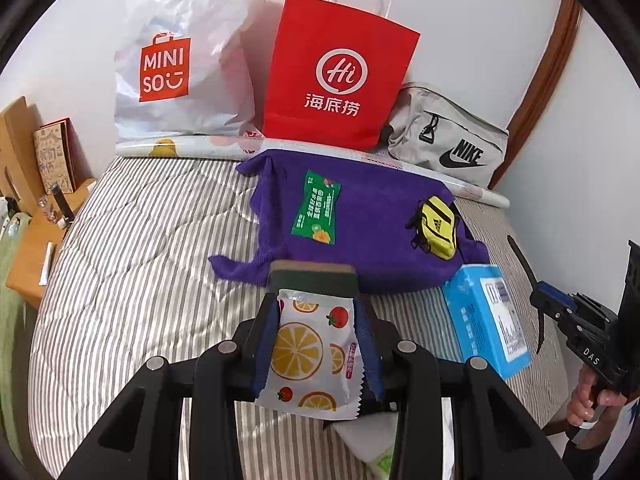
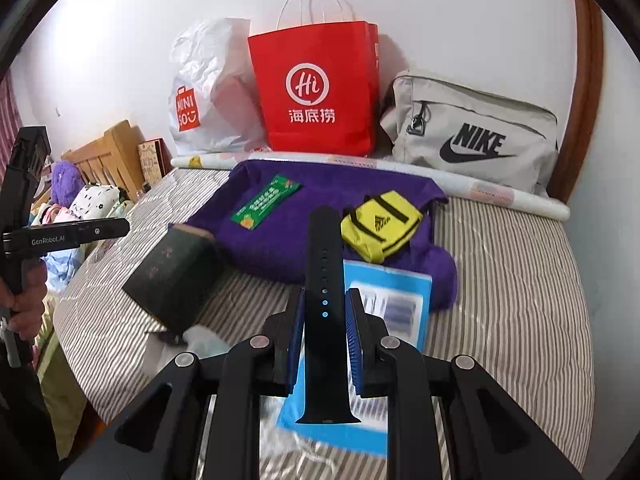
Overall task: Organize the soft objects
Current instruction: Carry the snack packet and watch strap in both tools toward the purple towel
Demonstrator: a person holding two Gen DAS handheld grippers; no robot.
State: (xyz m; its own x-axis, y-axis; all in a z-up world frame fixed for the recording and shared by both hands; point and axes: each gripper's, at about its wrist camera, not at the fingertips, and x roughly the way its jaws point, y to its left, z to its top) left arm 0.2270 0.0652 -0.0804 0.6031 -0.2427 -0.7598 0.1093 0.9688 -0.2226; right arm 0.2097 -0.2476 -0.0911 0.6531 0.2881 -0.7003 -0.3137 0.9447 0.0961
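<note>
My left gripper (image 1: 316,300) is shut on a white packet printed with orange slices and tomatoes (image 1: 308,356). A green scouring sponge (image 1: 312,276) is clamped at its fingertips along with the packet, both lifted over the striped bed (image 1: 120,264). From the right wrist view the sponge (image 2: 176,276) hangs tilted at the left. My right gripper (image 2: 325,296) is shut on a black watch strap (image 2: 324,264) that stands up between the pads. Ahead lies a purple towel (image 1: 368,208) carrying a green sachet (image 1: 316,208) and a yellow Adidas pouch (image 1: 438,226).
A blue box (image 2: 388,300) lies on the bed below my right gripper. Against the wall stand a white Miniso bag (image 1: 176,60), a red paper bag (image 1: 336,76) and a grey Nike bag (image 1: 448,140), behind a paper roll (image 2: 500,194). A wooden shelf (image 1: 36,264) borders the bed's left.
</note>
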